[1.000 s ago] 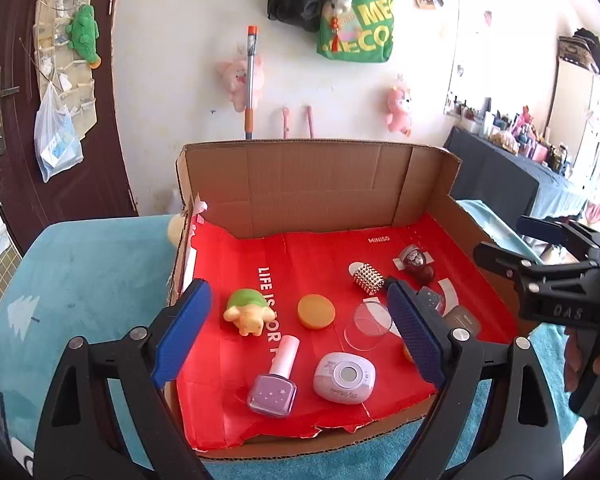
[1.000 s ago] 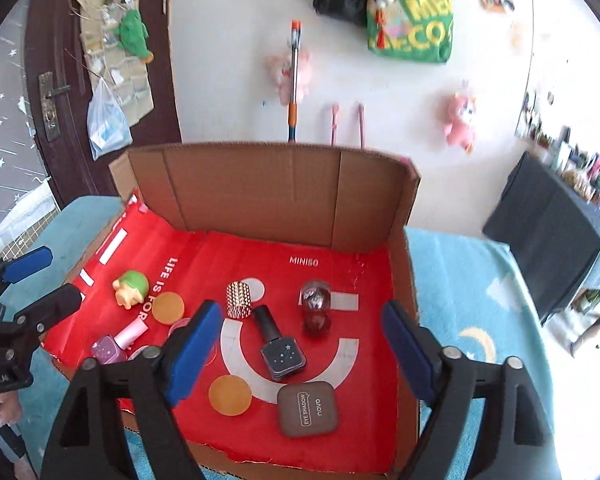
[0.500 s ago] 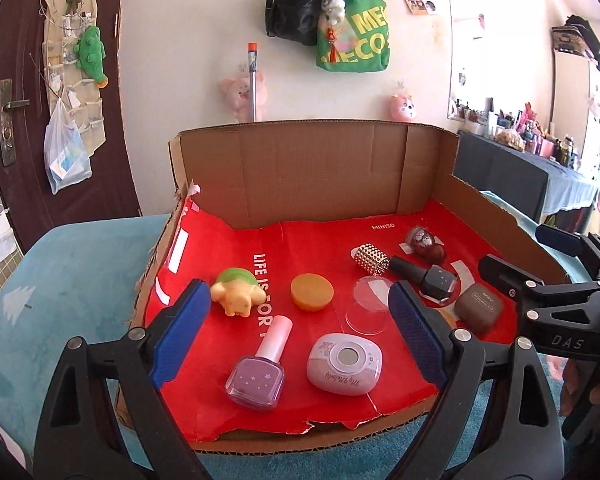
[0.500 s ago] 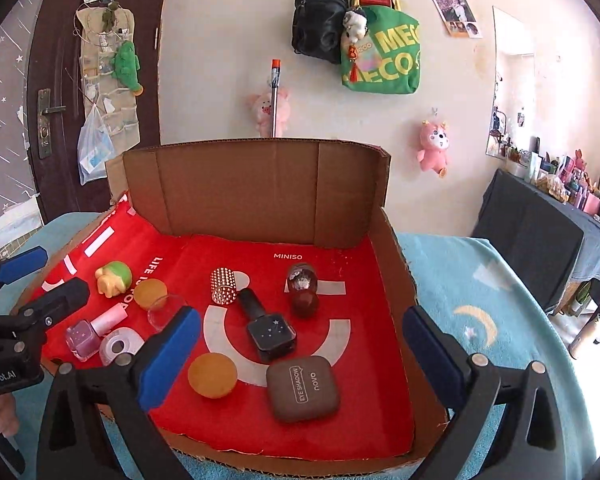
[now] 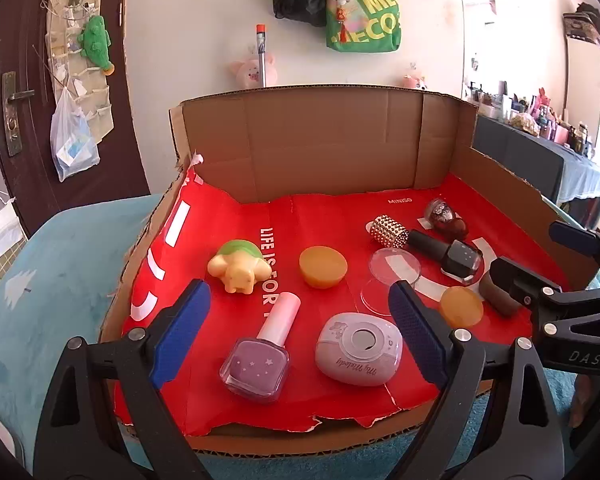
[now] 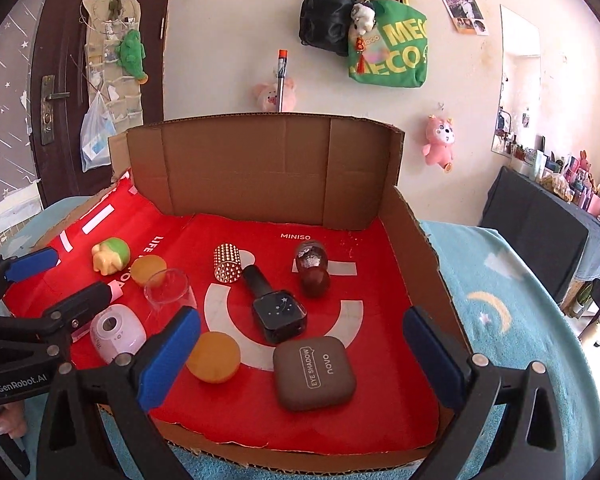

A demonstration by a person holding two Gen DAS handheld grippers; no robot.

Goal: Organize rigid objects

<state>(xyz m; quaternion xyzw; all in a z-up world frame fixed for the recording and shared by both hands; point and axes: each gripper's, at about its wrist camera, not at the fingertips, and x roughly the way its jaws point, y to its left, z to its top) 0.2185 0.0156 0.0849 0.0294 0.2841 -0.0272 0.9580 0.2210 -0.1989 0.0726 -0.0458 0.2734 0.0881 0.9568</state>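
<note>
Both grippers, left and right, hover spread and empty at the red-lined box front; inside lie two orange discs, three polish bottles, one brown compact.

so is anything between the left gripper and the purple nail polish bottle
Nothing visible. The open left gripper hangs right over the purple nail polish bottle, which lies flat between its fingers. The lilac compact lies beside the bottle, apart from it.

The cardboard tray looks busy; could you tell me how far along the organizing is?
Nothing looks sorted yet. Both grippers, left and right, hover open and empty. The purple polish bottle, black polish bottle and eye shadow case lie scattered in the cardboard tray.
</note>
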